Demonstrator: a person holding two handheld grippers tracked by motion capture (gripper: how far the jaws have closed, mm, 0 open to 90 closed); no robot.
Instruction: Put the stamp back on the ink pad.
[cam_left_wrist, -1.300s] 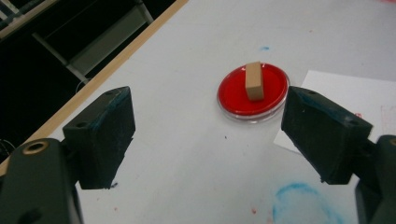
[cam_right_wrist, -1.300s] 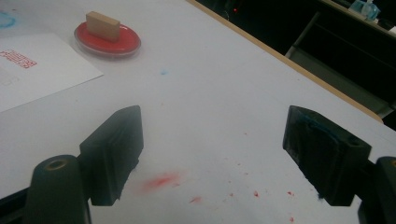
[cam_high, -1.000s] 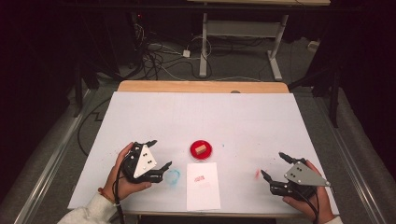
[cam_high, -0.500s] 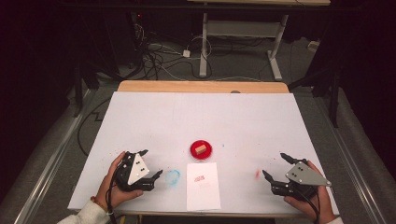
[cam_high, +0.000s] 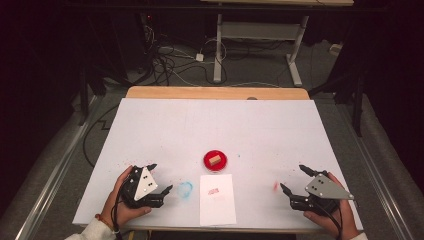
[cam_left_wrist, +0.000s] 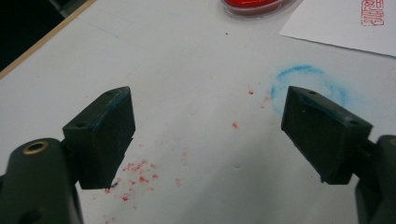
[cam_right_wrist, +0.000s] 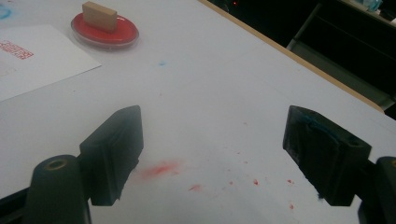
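Both grippers, left gripper (cam_high: 159, 179) and right gripper (cam_high: 295, 179), rest empty with jaws spread; risk: smearing the fresh red imprint on the paper sheet (cam_high: 217, 207), or knocking the wooden stamp (cam_high: 215, 160) off the ink pad (cam_high: 215, 165).

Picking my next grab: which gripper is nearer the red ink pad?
Left. The left gripper sits beside the blue smudge, diagonally below-left of the red ink pad. The right gripper rests farther off, near the table's right edge.

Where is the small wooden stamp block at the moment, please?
In the high view, the wooden stamp block sits in the red ink pad near the table's middle front, just beyond the stamped sheet of paper.
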